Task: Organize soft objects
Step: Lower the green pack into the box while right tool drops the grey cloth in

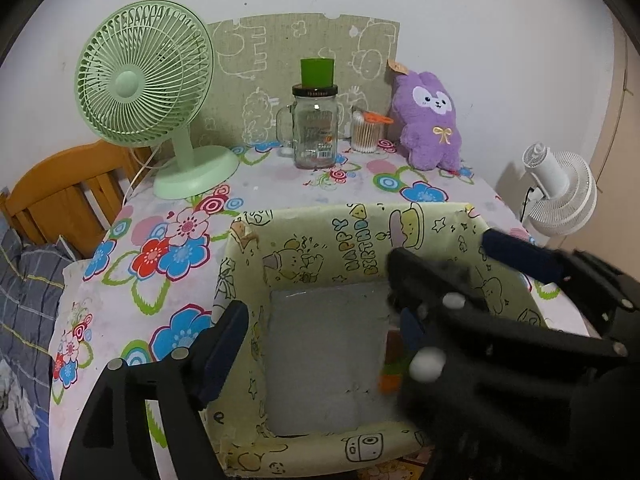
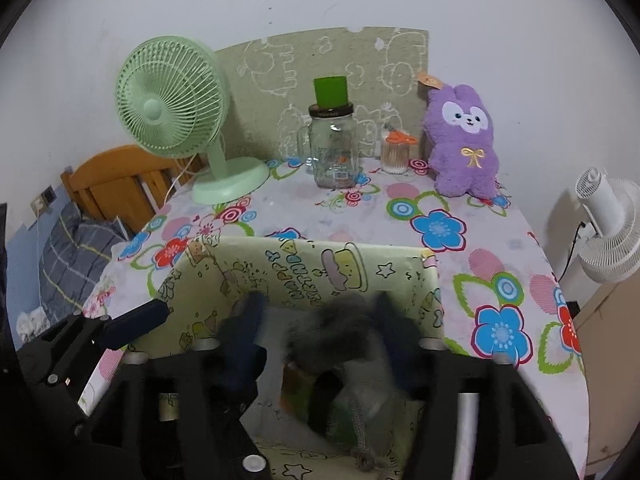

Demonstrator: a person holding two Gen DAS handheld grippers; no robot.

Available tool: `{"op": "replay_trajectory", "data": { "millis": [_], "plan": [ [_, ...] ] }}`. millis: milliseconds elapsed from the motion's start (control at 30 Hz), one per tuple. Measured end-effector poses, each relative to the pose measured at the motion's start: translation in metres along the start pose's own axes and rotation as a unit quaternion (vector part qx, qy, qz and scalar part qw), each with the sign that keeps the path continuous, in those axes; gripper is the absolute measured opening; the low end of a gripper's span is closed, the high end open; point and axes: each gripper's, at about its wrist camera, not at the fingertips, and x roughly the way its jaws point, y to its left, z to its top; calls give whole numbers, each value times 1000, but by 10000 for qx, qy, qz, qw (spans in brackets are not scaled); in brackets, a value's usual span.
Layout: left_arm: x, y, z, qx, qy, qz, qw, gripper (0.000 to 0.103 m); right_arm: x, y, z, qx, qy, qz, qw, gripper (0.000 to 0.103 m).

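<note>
A yellow-green cartoon-print box stands open on the flowered table. My right gripper is over the box with its jaws spread; a blurred grey fuzzy soft thing with a knitted cord sits between them, against the right finger. Colourful items lie below it in the box. My left gripper is open, its fingers straddling the box; the right gripper crosses this view. A purple plush bunny leans at the table's back right.
A green desk fan stands back left. A glass jar mug with a green cup on it and a cotton-swab jar stand at the back. A white fan is off the table's right; wooden bed frame left.
</note>
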Motion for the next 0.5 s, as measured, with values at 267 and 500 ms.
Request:
{"op": "replay_trajectory", "data": {
  "millis": [267, 500],
  "plan": [
    [-15, 1, -1, -5, -126, 19, 9999, 93, -17, 6, 1, -72, -178, -80, 9998, 86],
    [-35, -5, -3, 57, -286, 36, 9996, 95, -36, 8, -2, -25, -263, -128, 9996, 89]
  ]
}}
